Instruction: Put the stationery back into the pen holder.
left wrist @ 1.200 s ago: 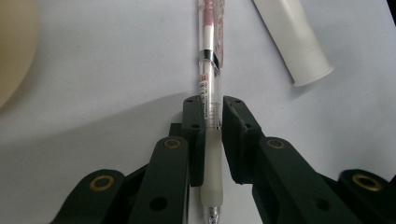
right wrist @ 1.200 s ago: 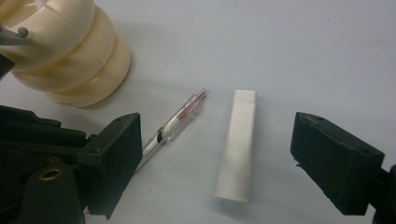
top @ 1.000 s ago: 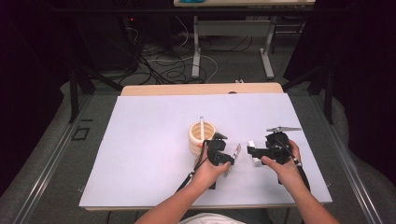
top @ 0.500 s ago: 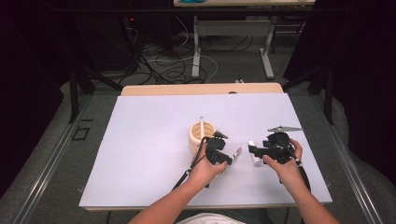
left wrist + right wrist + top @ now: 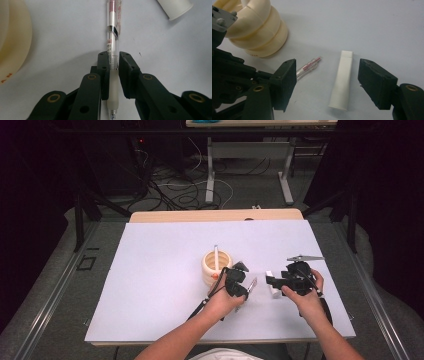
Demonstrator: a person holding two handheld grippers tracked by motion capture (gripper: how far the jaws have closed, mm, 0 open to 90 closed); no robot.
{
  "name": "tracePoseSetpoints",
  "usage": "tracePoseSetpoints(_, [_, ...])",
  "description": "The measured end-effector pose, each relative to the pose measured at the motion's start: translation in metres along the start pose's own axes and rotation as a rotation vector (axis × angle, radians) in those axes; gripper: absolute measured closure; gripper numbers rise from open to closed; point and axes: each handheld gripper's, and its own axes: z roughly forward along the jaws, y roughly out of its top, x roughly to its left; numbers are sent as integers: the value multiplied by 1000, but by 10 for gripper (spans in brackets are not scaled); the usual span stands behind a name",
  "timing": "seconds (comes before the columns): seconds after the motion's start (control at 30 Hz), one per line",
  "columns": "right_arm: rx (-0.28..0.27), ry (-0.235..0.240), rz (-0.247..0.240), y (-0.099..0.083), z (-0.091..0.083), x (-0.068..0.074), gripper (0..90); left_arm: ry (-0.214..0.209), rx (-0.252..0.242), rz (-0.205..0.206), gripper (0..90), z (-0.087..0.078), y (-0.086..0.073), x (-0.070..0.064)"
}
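Beyond the tongs, a white table (image 5: 165, 270) stands on grey carpet (image 5: 60, 270); tangled cables (image 5: 175, 190) and metal desk legs (image 5: 210, 175) lie in the dark behind.

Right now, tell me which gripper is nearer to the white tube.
Right. The right gripper is open with its jaws on either side of the white tube, not touching it. The left gripper is off beside it, shut on the pen.

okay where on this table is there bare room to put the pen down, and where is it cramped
Bare sheet spreads left of the cream ribbed holder to the table edge, and behind it to the far edge. It is crowded at front right: the left gripper holding the pen, the white tube and the open right gripper sit close together.
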Motion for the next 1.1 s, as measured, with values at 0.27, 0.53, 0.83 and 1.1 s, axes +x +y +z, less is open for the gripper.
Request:
tracePoseSetpoints(0.27, [-3,3,4,0,1,0,306,27,40,4,785,2,2,-3])
tracePoseSetpoints(0.53, [0,5,8,0,1,0,307,33,57,-8,799,0,4,-4])
tracePoseSetpoints(0.83, [-5,3,-10,0,0,0,355,21,46,7,799,-11,4,0])
tracePoseSetpoints(1.1, [-15,3,-35,0,0,3,372,4,26,40,799,-27,5,0])
